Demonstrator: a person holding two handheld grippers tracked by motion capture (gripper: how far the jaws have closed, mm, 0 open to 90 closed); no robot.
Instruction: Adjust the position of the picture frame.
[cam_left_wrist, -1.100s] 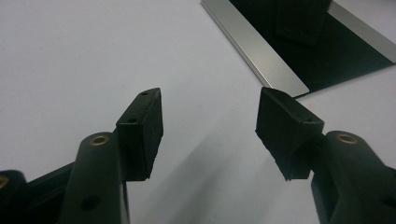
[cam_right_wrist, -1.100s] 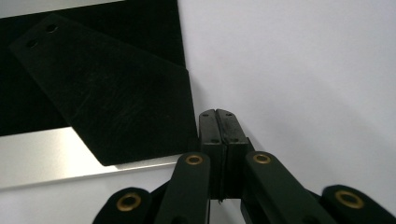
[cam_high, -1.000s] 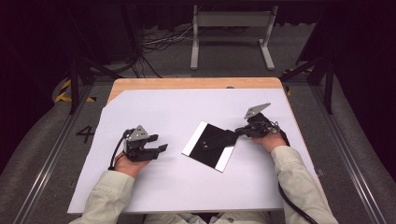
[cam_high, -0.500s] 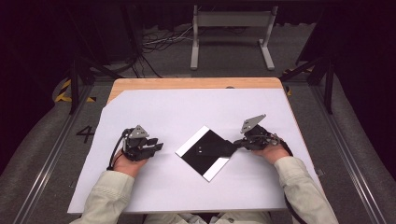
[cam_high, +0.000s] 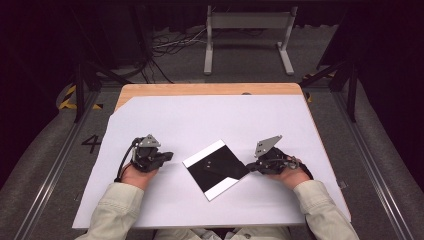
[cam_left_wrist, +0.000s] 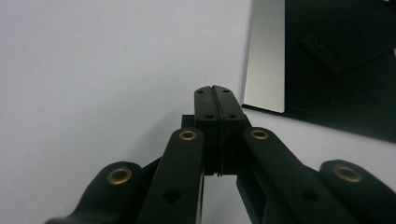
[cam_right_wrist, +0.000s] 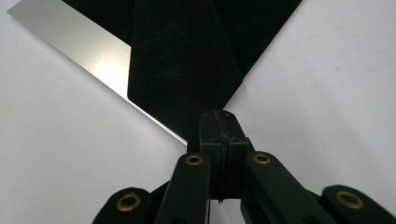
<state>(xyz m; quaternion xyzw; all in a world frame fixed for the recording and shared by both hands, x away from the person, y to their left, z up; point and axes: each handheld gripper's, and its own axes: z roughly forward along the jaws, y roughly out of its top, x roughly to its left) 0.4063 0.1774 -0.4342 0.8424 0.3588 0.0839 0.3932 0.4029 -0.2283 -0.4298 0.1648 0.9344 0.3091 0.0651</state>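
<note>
The black sheet (cam_high: 216, 169) has slid nearer, lying diamond-wise, corner toward right claw (cam_high: 248, 169).

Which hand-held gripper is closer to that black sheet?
The right hand-held gripper: it pinches the black sheet at its corner. The left hand-held gripper sits shut beside it, apart.

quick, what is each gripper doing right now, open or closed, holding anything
Left gripper: just closed, jaws shut, nothing between them.
Right gripper: shut on the folded-over corner of the black sheet.
</note>
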